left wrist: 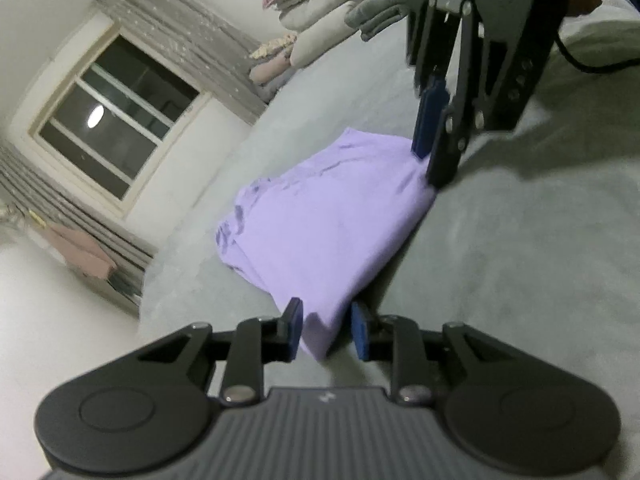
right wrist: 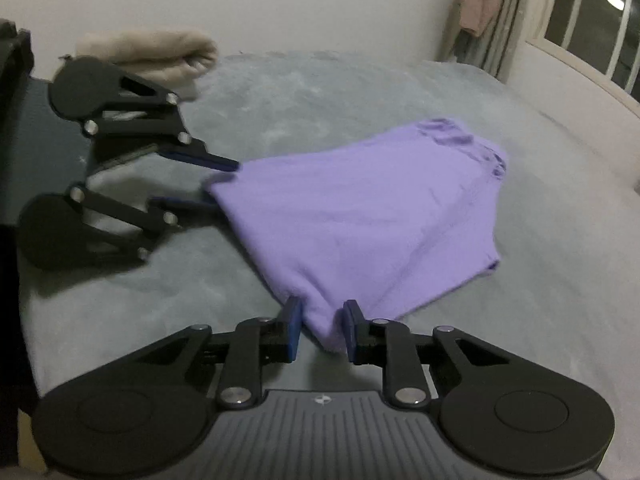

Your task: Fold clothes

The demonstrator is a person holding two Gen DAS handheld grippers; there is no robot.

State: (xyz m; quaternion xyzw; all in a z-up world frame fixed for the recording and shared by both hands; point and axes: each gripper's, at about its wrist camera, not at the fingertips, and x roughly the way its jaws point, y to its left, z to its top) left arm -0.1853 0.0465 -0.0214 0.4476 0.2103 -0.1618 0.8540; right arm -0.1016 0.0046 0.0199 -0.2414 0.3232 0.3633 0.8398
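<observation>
A lilac garment [left wrist: 320,220] lies folded on the grey bed cover [left wrist: 520,260], its gathered end pointing toward the window. In the left wrist view my left gripper [left wrist: 326,330] stands open, with the garment's near corner hanging loose between the blue pads. My right gripper [left wrist: 430,166] comes down from above at the far corner. From the right wrist view, the right gripper [right wrist: 322,330] is open too, with a corner of the garment [right wrist: 360,216] slack between its pads. The left gripper [right wrist: 224,186] sits at the left corner with its jaws parted.
Stacked pillows and folded bedding [left wrist: 320,20] stand at the head of the bed. A rolled beige blanket [right wrist: 160,56] lies by the wall. The dark window [left wrist: 112,116] has grey curtains and a pink cloth [right wrist: 476,4] hanging beside it. A black cable [left wrist: 592,64] trails over the cover.
</observation>
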